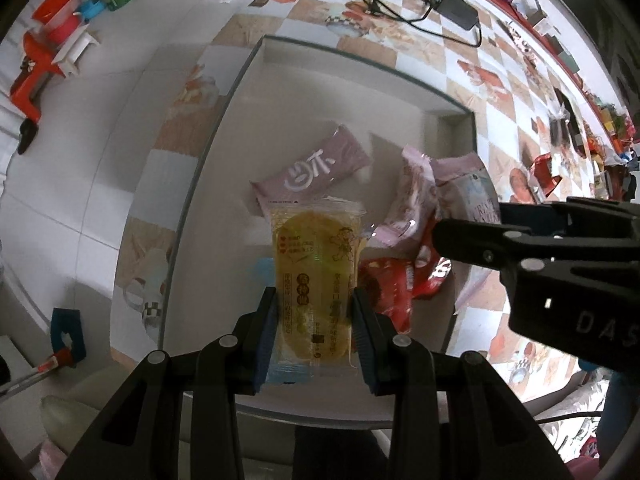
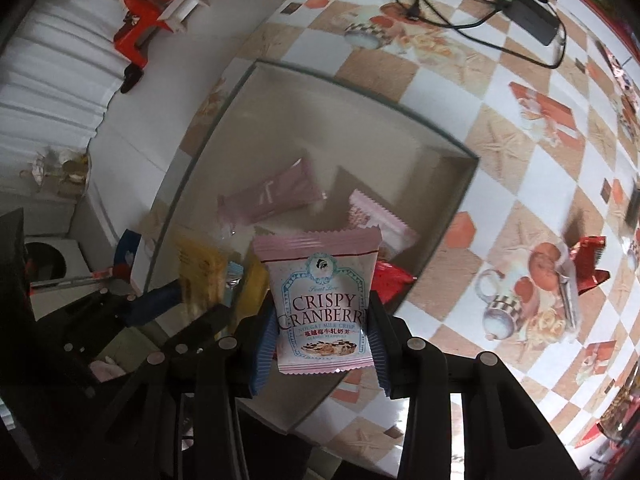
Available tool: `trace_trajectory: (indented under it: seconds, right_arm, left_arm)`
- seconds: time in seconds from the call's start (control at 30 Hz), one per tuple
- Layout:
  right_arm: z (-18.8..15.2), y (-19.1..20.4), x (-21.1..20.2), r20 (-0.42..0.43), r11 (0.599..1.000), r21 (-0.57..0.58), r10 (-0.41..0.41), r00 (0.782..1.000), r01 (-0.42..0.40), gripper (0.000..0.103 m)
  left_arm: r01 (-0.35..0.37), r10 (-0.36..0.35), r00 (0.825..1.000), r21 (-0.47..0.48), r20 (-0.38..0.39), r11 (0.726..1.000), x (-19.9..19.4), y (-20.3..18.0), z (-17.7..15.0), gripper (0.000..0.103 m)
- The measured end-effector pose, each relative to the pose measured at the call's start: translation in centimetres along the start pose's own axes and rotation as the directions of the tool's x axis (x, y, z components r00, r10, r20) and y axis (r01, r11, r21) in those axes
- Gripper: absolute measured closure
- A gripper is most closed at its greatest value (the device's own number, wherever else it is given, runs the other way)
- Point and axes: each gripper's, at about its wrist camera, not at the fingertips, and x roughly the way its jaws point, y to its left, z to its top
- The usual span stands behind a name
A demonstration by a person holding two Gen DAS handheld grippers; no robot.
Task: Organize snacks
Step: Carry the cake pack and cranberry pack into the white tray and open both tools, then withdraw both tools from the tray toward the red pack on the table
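Snacks held over the tray: the left claw is clenched on a yellow cracker packet, its blue pads pressing the wrapper's two long sides, and the right claw is clenched in the same way on a pink cranberry nougat packet. Both claws point steeply down above a shallow glass tray that sits on the bench with its chequered cloth. Already lying in the tray are a mauve bar packet, a pink-and-white sachet and a red wrapper; another red wrapper rests on the cloth outside it. Risks, as judged: the two claws hang close beside one another, so a release made together could knock arm against arm or drop one packet onto the other; each grip bears only on thin wrapper edges, so a packet may slip or swing and land askew; a packet let go near the glass rim could slide out onto the bench; and pressing lower could crush the cracker or strike the glass.
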Motion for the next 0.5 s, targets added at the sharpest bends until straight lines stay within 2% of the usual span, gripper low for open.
trace_trajectory:
  seconds: [0.1,0.17,0.2,0.23,0.27,0.33,0.5]
  right_arm:
    - [0.2,0.3,0.7,-0.014,1.000,0.008,0.017,1.000,-0.017,0.059]
    - [0.1,0.2,1.0,-0.025,0.999,0.018,0.029,0.999,-0.029,0.057]
    - [-0.1,0.1,0.8,-0.028,0.999,0.023,0.030,0.999,-0.029,0.043]
    - [-0.2,-0.1,0.8,-0.028,0.999,0.031,0.026,0.999,-0.025,0.025]
    - [-0.2,-0.3,0.7,-0.022,0.999,0.037,0.023,0.999,-0.022,0.021]
    - [-0.5,-1.1,0.4,-0.009,0.998,0.056,0.020,1.000,-0.019,0.021]
    - [-1.4,-4.1,0.4,-0.029,0.992,0.127,-0.015,0.999,0.019,0.021]
  left_arm:
    - [-0.014,0.014,1.000,0.007,-0.013,1.000,0.3,0.1,-0.2,0.059]
    - [-0.018,0.018,1.000,0.004,-0.021,1.000,0.5,0.1,-0.2,0.045]
    - [-0.020,0.020,1.000,0.002,-0.021,1.000,0.5,0.1,-0.1,0.037]
    - [-0.023,0.023,1.000,0.001,-0.018,1.000,0.4,0.0,-0.1,0.032]
    - [-0.025,0.025,1.000,0.003,-0.017,1.000,0.4,-0.1,0.0,0.031]
    - [-0.032,0.032,0.999,0.010,-0.016,0.999,0.4,-0.5,0.2,0.026]
    - [-0.039,0.040,0.999,0.044,-0.016,0.998,0.5,-1.9,0.8,0.025]
